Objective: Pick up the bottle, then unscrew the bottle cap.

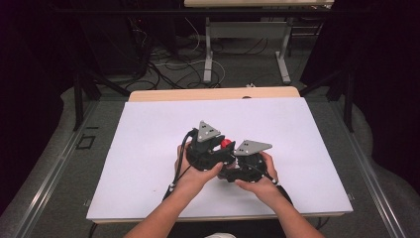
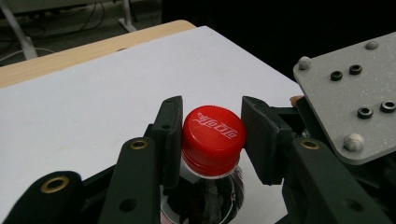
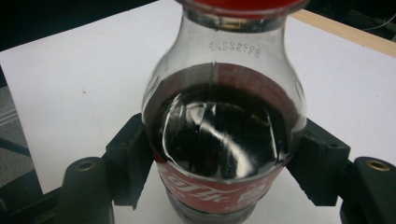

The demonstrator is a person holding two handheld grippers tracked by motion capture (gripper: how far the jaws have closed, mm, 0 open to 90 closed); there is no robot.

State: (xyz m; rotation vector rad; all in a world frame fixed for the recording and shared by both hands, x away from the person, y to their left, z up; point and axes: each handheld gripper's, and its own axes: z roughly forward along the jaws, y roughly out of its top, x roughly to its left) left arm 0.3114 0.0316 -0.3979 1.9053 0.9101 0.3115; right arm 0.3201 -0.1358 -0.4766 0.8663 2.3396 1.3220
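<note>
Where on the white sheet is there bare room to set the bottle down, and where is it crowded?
The white sheet is bare to the left of the left gripper, to the right of the right gripper, and beyond both toward the wooden edge. It is crowded at the near middle, where both grippers and the hands close round the bottle and its red cap.

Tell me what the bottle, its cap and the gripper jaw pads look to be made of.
Bottle: clear glossy plastic, probably; reflections and dark drink show through.
Cap: red moulded plastic, ribbed side, slight sheen.
Pads of the left gripper: matte black, rubber or plastic; cannot tell which.
</note>
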